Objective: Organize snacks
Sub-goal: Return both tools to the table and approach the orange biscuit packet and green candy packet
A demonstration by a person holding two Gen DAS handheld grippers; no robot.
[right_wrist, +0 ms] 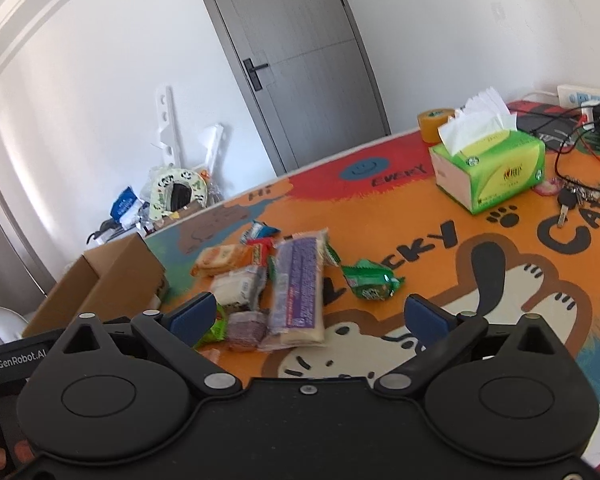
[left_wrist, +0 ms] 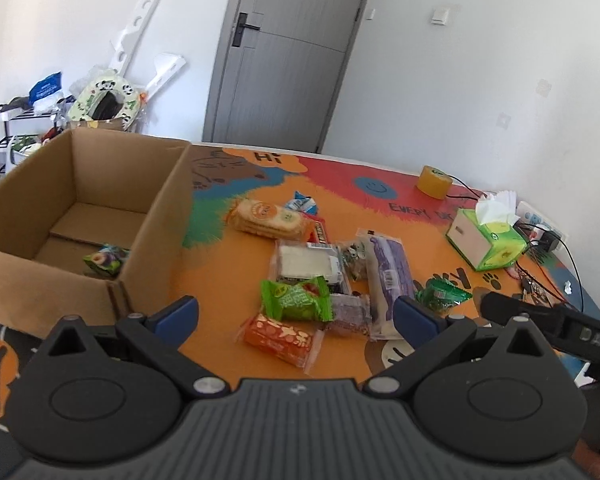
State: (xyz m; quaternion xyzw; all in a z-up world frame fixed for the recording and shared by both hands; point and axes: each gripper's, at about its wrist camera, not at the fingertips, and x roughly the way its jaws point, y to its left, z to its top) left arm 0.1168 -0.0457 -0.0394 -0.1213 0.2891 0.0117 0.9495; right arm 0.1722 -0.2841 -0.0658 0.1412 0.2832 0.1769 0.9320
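Note:
A cardboard box (left_wrist: 156, 216) stands open at the left of the table, with one green snack packet (left_wrist: 106, 260) inside. A pile of snacks lies on the mat: a cracker pack (left_wrist: 268, 218), a white sandwich pack (left_wrist: 308, 264), a long purple pack (left_wrist: 388, 276), a green packet (left_wrist: 298, 300), an orange packet (left_wrist: 280, 336). My left gripper (left_wrist: 296, 314) is open and empty, above the near end of the pile. My right gripper (right_wrist: 310, 316) is open and empty, over the purple pack (right_wrist: 300, 280), with a green packet (right_wrist: 370, 280) just beyond it.
A green tissue box (left_wrist: 488, 240) stands at the right, also in the right wrist view (right_wrist: 496, 168). A yellow tape roll (left_wrist: 434, 182), cables, keys (right_wrist: 568, 200) and a power strip (right_wrist: 588, 98) lie behind it. The box (right_wrist: 112, 280) is at the left.

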